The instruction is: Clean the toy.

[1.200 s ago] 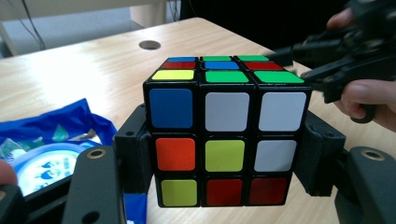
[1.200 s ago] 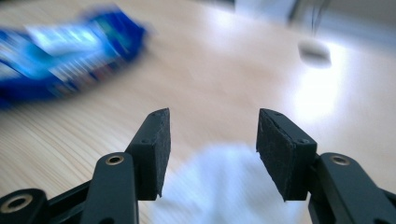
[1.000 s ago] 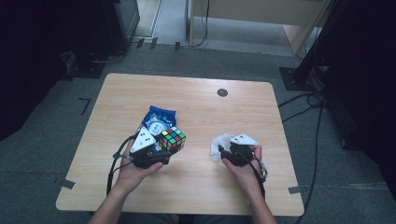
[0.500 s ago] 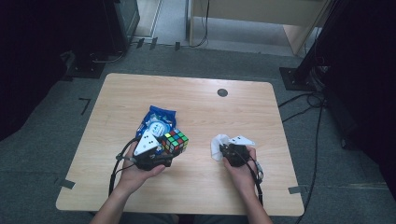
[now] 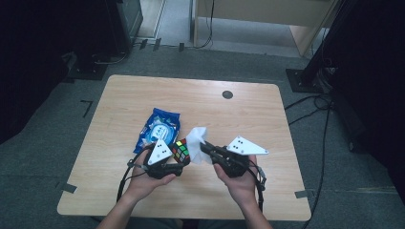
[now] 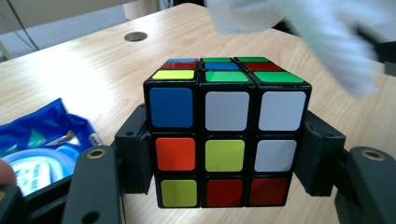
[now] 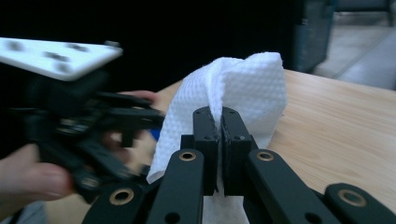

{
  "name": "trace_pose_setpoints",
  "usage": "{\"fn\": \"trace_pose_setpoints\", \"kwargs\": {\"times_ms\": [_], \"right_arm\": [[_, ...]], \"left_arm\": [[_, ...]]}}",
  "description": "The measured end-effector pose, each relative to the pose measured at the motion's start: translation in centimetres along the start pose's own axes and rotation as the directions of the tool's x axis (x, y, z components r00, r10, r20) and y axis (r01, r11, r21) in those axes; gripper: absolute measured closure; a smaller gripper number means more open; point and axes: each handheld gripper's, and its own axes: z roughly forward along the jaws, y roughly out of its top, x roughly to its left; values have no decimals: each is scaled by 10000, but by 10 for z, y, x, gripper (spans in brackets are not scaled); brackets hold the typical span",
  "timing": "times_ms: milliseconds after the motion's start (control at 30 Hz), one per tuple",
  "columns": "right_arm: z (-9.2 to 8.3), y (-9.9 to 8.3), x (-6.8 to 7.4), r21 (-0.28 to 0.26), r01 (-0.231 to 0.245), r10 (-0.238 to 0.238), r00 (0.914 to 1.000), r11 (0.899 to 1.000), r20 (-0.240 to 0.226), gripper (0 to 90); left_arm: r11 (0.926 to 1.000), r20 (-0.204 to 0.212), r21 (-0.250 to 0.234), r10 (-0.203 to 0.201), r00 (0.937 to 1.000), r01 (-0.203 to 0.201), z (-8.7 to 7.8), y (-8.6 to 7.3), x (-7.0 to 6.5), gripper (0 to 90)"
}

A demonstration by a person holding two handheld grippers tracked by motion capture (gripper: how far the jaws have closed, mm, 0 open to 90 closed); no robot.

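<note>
Lighting, picture quality: your table [image 5: 248,114] is evenly lit from above; the surrounding floor falls dim. Glare whitens the far tabletop beyond your sharply focused cube [image 6: 226,135]. The wipe [image 6: 327,37] blurs at right; your left hand [image 7: 28,177] smears.

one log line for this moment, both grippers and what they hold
left gripper: shut on cube | right gripper: shut on wipe, beside cube | wipes pack: on table

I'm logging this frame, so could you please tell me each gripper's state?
Left gripper: shut on the puzzle cube.
Right gripper: shut on the white wipe.
</note>
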Motion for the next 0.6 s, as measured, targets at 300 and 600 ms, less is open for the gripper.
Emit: {"fn": "trace_pose_setpoints", "kwargs": {"times_ms": [300,600], "right_arm": [[19,-13,7,349,66,-64,10000,9994,-64,876],[19,-28,-25,887,-47,-109,9847,9960,1741,875]], "left_arm": [[9952,56,-107,976,9952,-976,2,4,-20,340],[9980,78,-416,474,9988,-471,-7,7,-9,341]]}}
